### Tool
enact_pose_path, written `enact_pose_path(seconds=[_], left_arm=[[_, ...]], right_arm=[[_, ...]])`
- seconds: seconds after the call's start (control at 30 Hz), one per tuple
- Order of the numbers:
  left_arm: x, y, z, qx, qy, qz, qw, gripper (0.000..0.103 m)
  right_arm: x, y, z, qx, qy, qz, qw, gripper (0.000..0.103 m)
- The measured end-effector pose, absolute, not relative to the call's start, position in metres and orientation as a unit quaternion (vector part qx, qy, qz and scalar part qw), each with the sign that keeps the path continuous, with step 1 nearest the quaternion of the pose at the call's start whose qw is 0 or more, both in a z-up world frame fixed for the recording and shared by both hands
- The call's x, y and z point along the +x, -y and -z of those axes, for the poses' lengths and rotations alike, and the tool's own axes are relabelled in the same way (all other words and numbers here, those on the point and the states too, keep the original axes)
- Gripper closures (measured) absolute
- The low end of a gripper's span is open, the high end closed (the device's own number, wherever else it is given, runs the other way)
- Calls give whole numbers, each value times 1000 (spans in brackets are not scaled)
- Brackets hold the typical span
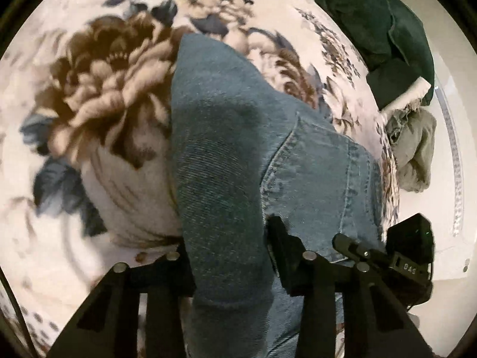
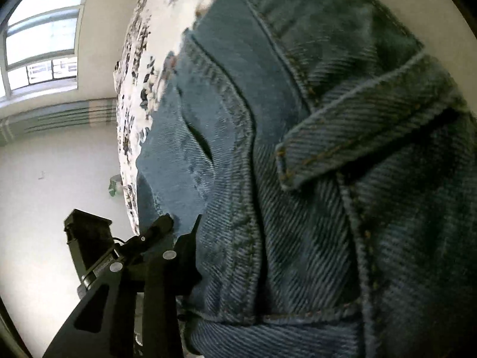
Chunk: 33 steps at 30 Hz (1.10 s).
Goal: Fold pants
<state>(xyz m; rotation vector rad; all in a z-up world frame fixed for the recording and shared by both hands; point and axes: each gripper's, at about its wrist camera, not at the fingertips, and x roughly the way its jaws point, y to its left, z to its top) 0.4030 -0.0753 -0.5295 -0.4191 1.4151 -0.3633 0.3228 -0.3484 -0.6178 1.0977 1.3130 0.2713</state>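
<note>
1. Denim fills the foreground of the left wrist view: the pants (image 1: 226,155) rise in a thick fold between the two fingers of the left gripper (image 1: 229,253).
2. Left gripper: jaws narrowed and clamped on that fold of the pants, with one finger (image 1: 280,247) pressed against the cloth at the seam side.
3. Right gripper (image 2: 256,268): only its left finger (image 2: 187,256) shows (the other is hidden behind denim). It lies against the pants (image 2: 313,179) by the waistband seams and a belt loop (image 2: 351,137); I cannot tell whether the jaws grip.
4. Pants lie along the edge of the floral blanket (image 1: 98,95), partly lifted off it.
5. Beyond the blanket's far edge sit a dark green bundle (image 1: 372,21) and a grey-green cloth (image 1: 414,146).
</note>
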Motion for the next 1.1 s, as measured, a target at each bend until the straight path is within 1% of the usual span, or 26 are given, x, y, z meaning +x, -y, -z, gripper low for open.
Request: enact_pose_path(seconds=[0.1,0.17,0.2,0.23,0.27,0.33,0.37,0.43,0.5,0.6,0.63,0.7,0.73,0.83,0.9,0.93,0.97,1.03,1.1], left_arm=[[406,76,531,-184,-656,146,718,68],[410,80,537,-172,-664,135,715,63],[410,82,541,-166,-666,134,715,58],[411,84,547,-159,-670,127,714,50],[411,84,551,-159,-673,125,711,47],[412,83,559,-160,-679,126,705,31],[415,84,563,-161,-682,128,702,29],[417,86,564,-155,-682,132,702,23],[419,87,563,-162,-682,129,701,21],[421,82,558,-193,-688,132,687,21],[423,80,556,-203,-691,134,681,22],[424,72,540,-210,-685,134,684,23],[426,69,526,-202,-676,132,697,23],[440,66,504,-196,-661,123,714,21],[456,66,499,-198,-652,126,721,21],[465,69,500,-193,-652,122,723,21],[475,72,505,-187,-655,119,722,21],[494,81,516,-162,-672,102,715,21],[508,84,527,-136,-686,93,708,21]], right_arm=[[328,353,611,477,-587,-115,644,62],[335,366,618,481,-606,-117,623,57],[339,370,622,477,-614,-116,618,55],[343,373,624,475,-621,-118,612,51],[342,372,630,477,-628,-125,601,50],[347,378,636,478,-633,-133,594,48],[349,377,639,482,-634,-137,589,46],[348,380,640,488,-635,-140,582,46],[342,380,641,490,-638,-134,579,46],[329,394,631,483,-640,-122,585,42],[324,401,624,475,-643,-112,590,38],[313,416,616,465,-656,-98,586,34],[309,425,610,461,-660,-85,586,29],[310,455,577,434,-654,-49,618,29],[326,471,561,429,-638,-34,638,26],[339,478,559,427,-631,-31,647,23],[356,477,559,418,-626,-29,657,23],[387,477,566,396,-629,-25,668,23],[426,470,584,379,-646,-36,662,23]])
